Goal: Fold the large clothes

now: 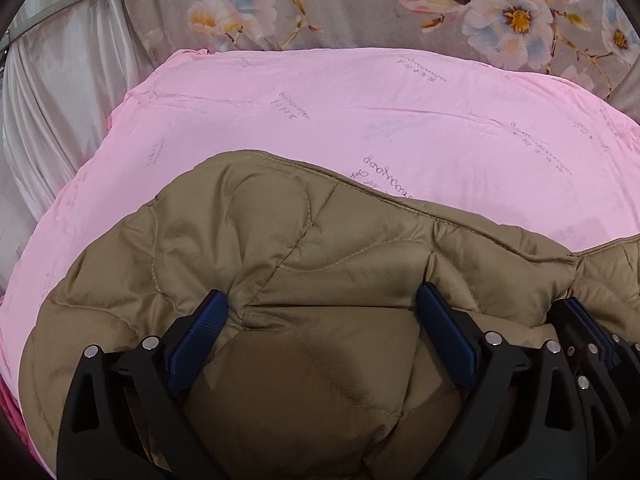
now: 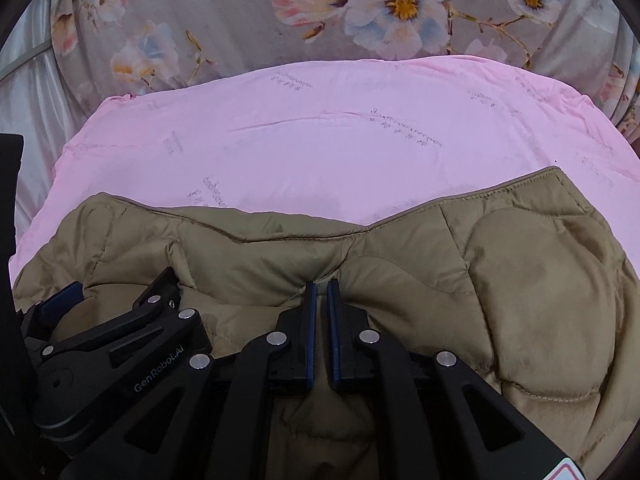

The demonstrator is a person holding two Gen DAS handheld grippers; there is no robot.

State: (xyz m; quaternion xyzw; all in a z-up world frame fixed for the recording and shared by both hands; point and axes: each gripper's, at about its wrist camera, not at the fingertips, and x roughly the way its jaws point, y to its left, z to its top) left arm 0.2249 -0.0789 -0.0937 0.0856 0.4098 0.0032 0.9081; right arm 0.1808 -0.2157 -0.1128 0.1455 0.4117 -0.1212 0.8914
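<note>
A tan quilted puffer jacket (image 1: 304, 248) lies bunched on a pink sheet (image 1: 360, 112); it also shows in the right wrist view (image 2: 540, 272). My left gripper (image 1: 320, 304) is open, its blue-padded fingers (image 1: 200, 332) spread wide and pressed onto the jacket. My right gripper (image 2: 321, 286) is shut on a fold of the jacket, with fabric pinched between the pads. The right gripper also shows at the right edge of the left wrist view (image 1: 580, 320), and the left gripper at the left of the right wrist view (image 2: 116, 292). The two grippers are close side by side.
The pink sheet (image 2: 340, 152) covers the surface beyond the jacket. A grey floral bedspread (image 1: 360, 4) lies behind it, also in the right wrist view (image 2: 240, 12). White satin cloth (image 1: 52, 92) hangs at the far left.
</note>
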